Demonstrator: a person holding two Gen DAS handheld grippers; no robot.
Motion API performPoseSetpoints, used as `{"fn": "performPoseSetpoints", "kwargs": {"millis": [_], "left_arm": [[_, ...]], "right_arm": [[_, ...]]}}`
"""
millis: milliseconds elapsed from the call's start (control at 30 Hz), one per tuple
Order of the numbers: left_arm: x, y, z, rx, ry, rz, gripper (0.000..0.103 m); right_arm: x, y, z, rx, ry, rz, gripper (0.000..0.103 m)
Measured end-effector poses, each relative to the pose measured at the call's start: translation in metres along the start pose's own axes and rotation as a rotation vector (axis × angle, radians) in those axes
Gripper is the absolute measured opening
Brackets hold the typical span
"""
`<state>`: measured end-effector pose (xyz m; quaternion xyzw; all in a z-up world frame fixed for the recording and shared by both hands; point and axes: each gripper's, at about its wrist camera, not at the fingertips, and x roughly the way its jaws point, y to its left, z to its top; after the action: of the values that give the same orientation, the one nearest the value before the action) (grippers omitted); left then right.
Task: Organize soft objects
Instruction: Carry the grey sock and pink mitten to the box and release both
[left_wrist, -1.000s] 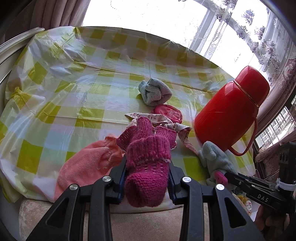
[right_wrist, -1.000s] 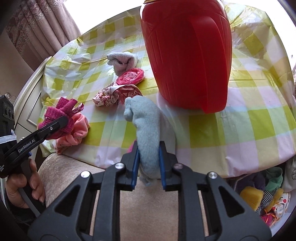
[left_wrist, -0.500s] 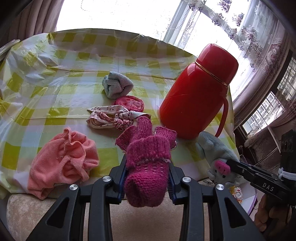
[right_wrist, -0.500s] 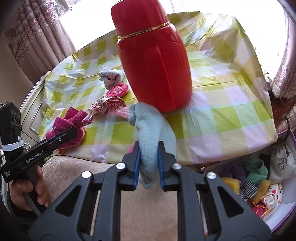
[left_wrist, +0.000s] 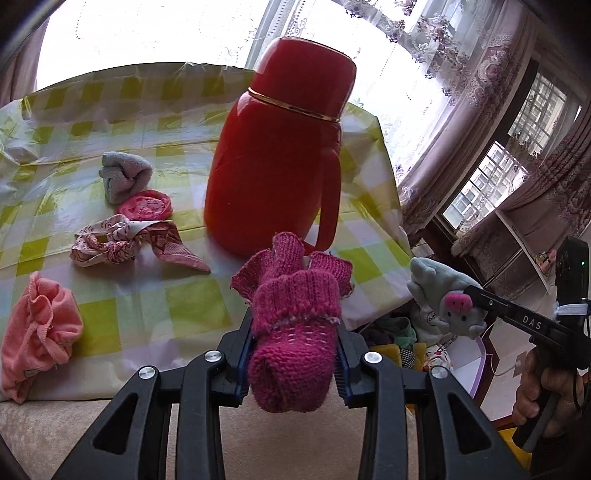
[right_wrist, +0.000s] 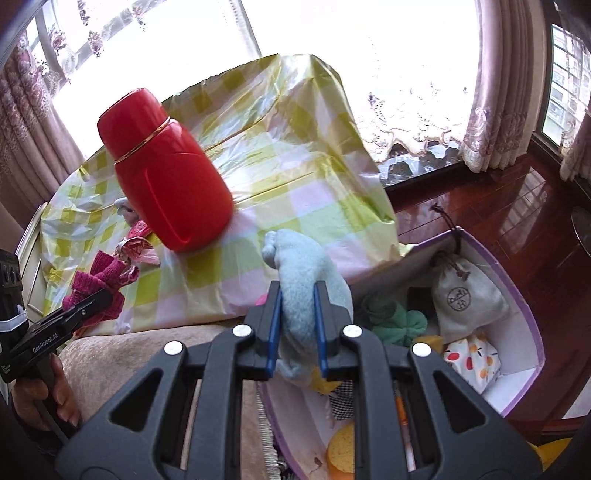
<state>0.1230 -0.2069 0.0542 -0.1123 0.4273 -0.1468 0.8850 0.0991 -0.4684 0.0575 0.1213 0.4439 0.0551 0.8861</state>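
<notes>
Above a part-filled box (right_wrist: 517, 295), each gripper (right_wrist: 297, 328) clamps a soft item while several others wait on the surface (left_wrist: 192, 306).

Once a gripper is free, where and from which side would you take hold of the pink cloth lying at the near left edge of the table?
I would probably pinch the pink cloth at its gathered, raised bunch near the top, coming from above with the fingers spanning the folds. It lies crumpled and low on the checked tablecloth, so a side approach would likely just push it; the puckered ridge offers the most to hold.

Both tools have swung from the table toward the purple box (right_wrist: 517, 295), carrying their loads
</notes>
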Motion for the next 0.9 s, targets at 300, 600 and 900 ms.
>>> {"fn": "performPoseSetpoints", "kwargs": {"millis": [300,600,900], "left_arm": [[0.019,-0.066,-0.012,0.115,0.089,-0.139,0.037],[0.042,-0.119,-0.036,0.209,0.245,-0.306,0.065],[0.045,-0.111,-0.039,0.169,0.254,-0.262,0.068]], "right_arm": [[-0.017,-0.057,0.009,0.094,-0.053,-0.119,0.019],[-0.02,-0.078,0.01,0.135,-0.067,-0.164,0.023],[-0.02,-0.085,0.008,0.14,-0.066,-0.181,0.046]]}}
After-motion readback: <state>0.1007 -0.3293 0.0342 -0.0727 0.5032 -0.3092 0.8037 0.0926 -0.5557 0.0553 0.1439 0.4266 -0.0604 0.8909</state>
